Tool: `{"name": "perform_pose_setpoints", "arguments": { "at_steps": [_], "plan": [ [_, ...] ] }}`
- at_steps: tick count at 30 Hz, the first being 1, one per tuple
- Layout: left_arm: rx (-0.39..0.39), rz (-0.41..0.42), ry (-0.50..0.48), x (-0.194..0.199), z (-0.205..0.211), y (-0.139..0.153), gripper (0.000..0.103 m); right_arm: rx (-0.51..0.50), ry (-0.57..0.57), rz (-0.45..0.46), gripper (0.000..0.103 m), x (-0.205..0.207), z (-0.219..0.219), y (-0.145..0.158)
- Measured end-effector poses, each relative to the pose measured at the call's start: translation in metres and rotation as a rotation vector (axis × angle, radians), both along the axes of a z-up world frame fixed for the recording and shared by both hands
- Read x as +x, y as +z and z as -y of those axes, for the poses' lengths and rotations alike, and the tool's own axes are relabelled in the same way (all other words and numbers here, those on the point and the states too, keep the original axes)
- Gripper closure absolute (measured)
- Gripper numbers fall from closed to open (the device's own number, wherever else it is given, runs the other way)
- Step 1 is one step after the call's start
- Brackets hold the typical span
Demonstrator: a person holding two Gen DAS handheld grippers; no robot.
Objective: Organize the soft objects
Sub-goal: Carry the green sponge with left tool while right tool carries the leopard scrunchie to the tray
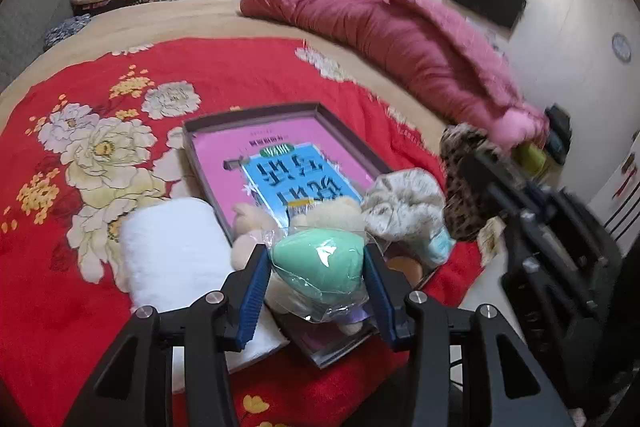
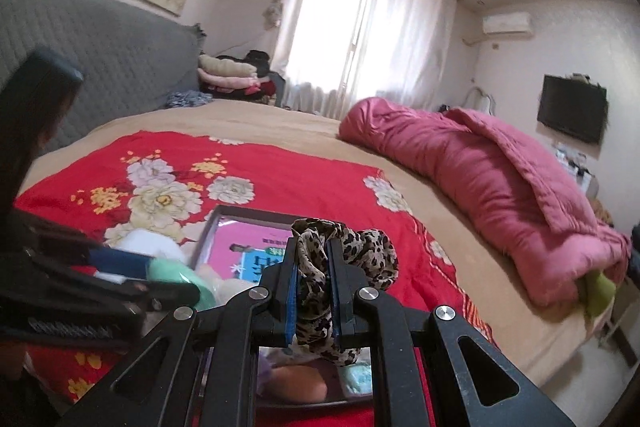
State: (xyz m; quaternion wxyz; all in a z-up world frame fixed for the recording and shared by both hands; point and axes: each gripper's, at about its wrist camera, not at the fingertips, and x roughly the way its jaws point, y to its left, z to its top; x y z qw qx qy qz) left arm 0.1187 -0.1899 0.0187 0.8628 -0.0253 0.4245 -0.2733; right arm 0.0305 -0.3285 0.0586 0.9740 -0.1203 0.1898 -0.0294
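Soft objects mid-sort on red floral blanket [image 1: 200, 83]. Left gripper [image 1: 318, 259] clamped on mint sponge [image 1: 316, 255] in clear wrap, held above shallow box [image 1: 200, 131]. Right gripper [image 2: 312, 275] pinched tight on leopard scrunchie [image 2: 360, 247]. Judgement: early stage; both items lifted, neither placed. White towel [image 1: 176, 247], plush bear [image 1: 256, 223], pale scrunchie [image 1: 404, 203] remain around box. Only right wrist view shows headboard [image 2: 100, 47]; only left wrist view shows bear and pale scrunchie clearly.
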Motion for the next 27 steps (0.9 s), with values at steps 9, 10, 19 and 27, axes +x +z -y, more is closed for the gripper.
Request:
{"name": "perform_pose_setpoints", "arguments": {
  "at_steps": [9,10,19,27],
  "plan": [
    [0.053,-0.022,-0.006,0.018,0.019,-0.016,0.056,0.016,-0.011,-0.052,0.090,0.013,0.012,-0.021],
    [0.051,-0.026,-0.001,0.021,0.018,-0.017,0.056,0.017,-0.010,-0.059,0.090,0.016,0.012,-0.024],
    [-0.015,-0.025,0.007,0.016,0.001,-0.012,0.056,0.026,-0.011,-0.076,0.090,0.020,0.014,-0.032],
    [0.033,-0.048,-0.076,-0.014,0.014,-0.028,0.056,0.066,0.038,-0.151,0.090,0.033,0.013,-0.044]
  ]
}}
